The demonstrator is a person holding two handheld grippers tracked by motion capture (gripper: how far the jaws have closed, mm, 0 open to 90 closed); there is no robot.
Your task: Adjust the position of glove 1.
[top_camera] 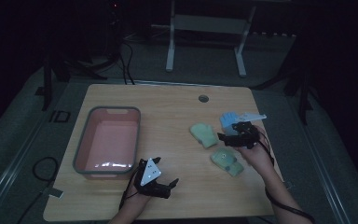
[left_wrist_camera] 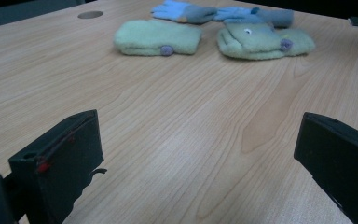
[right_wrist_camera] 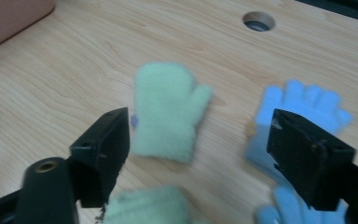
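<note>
You are holding your right gripper [top_camera: 224, 137] over the right half of the wooden table [top_camera: 168, 116], above a cluster of small gloves. Its jaws are standing wide apart and gripping nothing; in the right gripper view they are framing a pale green mitten [right_wrist_camera: 168, 112] lying flat on the wood, thumb pointing right, with bare table showing around it. Just to the right of that mitten a light blue fingered glove [right_wrist_camera: 303, 105] is lying, partly hidden behind the right-hand jaw. A second green mitten [right_wrist_camera: 144, 205] is peeking in at the bottom edge, close under the gripper.

From the high view, the first green mitten [top_camera: 203, 134] is sitting just left of your right gripper, the blue glove [top_camera: 228, 120] is lying just behind it, and the second green mitten [top_camera: 227, 162] is lying nearer to you, beside your right hand.

Your left gripper [top_camera: 170, 185] is resting low near the table's front edge, jaws spread wide and empty, pointing across the bare wood toward the gloves. A pink bin with a grey rim [top_camera: 85, 140] is standing just behind it, on the left half of the table.
</note>
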